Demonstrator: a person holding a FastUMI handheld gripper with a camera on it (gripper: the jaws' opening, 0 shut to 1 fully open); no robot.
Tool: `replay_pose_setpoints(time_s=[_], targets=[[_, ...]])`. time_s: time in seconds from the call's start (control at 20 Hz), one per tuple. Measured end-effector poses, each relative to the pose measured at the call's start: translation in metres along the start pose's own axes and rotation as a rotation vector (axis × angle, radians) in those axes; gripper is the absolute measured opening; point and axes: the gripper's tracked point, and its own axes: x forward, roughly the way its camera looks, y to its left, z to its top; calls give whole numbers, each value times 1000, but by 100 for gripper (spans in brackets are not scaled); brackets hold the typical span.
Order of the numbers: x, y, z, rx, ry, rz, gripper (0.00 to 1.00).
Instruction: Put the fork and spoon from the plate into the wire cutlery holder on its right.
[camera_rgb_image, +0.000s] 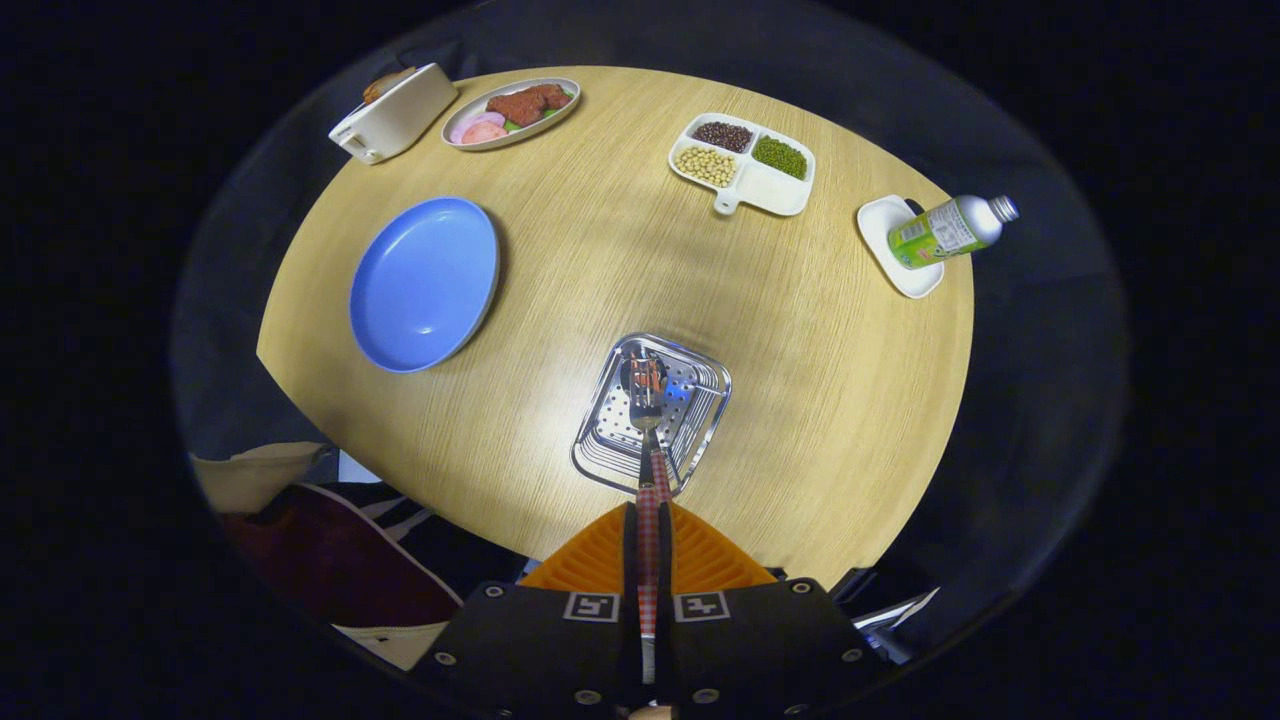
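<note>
Here, wooden table, hand-held gripper clamping fork

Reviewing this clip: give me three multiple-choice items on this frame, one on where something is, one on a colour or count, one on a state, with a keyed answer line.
1. Where is the cutlery holder?
A. Just ahead of the tool's fingers
B. Beside the bottle
C. On the blue plate

2. How many filled sections does the divided dish show?
A. One
B. Three
C. Five

3. What is the tool doing?
A. Open above the table
B. Shut on nothing
C. Shut on a utensil's checked handle

Answers: 1 A, the holder sits right beyond the orange fingers, apart from the blue plate and the bottle. 2 B, dark, pale and green beans fill three sections. 3 C, both fingers press the handle of the utensil, whose head hangs over the holder.
</note>
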Motion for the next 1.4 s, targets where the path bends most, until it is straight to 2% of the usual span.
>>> replay_pose_setpoints(time_s=[0.75, 0.9, 1.0, 1.1, 1.15, 1.2, 1.25, 1.35, 1.4], targets=[[17, 2, 6, 11, 37, 21, 9], [15, 6, 13, 20, 14, 32, 15], [13, 6, 12, 34, 3, 38, 25], [9, 5, 13, 56, -18, 39, 42], [6, 5, 15, 75, -37, 48, 56], [2, 7, 18, 95, -62, 65, 62], [-4, 7, 24, 118, -105, 74, 79], [-16, 8, 37, 165, -199, 91, 100], [-23, 8, 42, 197, -245, 101, 100]])
